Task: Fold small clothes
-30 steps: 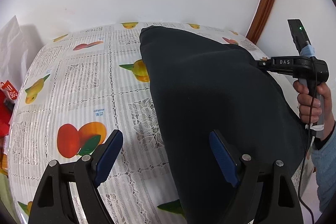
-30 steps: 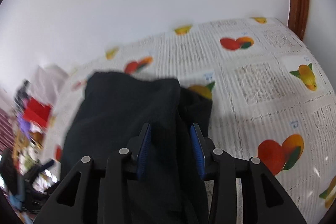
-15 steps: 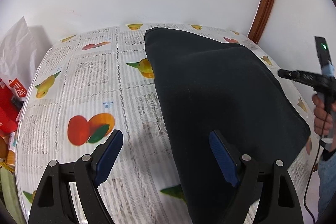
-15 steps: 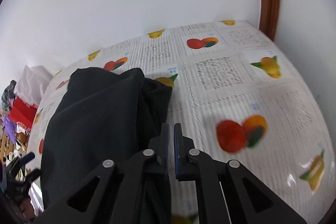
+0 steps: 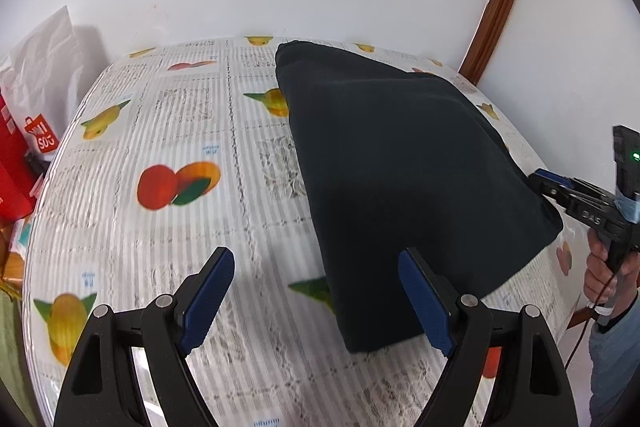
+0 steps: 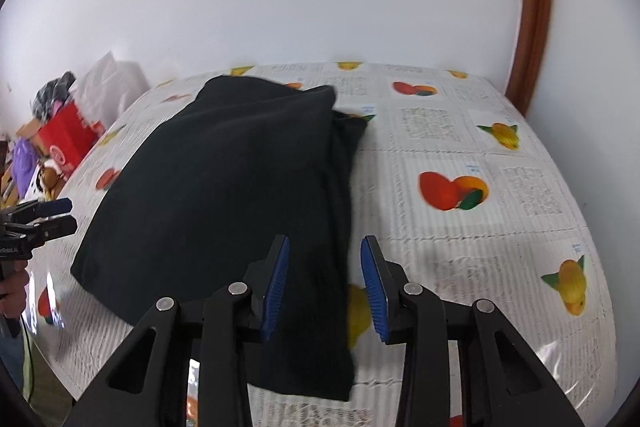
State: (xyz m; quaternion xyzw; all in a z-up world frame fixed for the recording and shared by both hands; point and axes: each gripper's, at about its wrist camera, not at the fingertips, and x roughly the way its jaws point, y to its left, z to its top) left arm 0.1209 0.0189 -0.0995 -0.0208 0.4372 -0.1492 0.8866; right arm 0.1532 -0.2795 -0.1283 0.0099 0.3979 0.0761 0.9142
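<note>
A dark, near-black garment (image 5: 400,163) lies folded flat on the fruit-print tablecloth (image 5: 180,131). My left gripper (image 5: 316,299) hangs open above the table at the garment's near-left corner, its right pad (image 5: 424,303) over the cloth's edge and not touching it. The right gripper (image 6: 325,287) hovers over the garment's (image 6: 224,187) right edge. Its jaws are opening; cloth shows in the gap, lying on the table, and the pads do not press it. In the left wrist view the right gripper (image 5: 550,185) sits at the garment's far right corner, held by a hand (image 5: 604,267).
A red box (image 5: 12,163) and a white bag (image 5: 40,67) stand off the table's left side. A white wall runs behind, and a brown wooden frame (image 6: 532,7) rises at the right. The left gripper (image 6: 54,215) shows at the left edge of the right wrist view.
The right gripper let go of the garment's fold, drew back towards the near edge, shut, and now stands part open. The left gripper drew back a little; the garment lies flatter.
</note>
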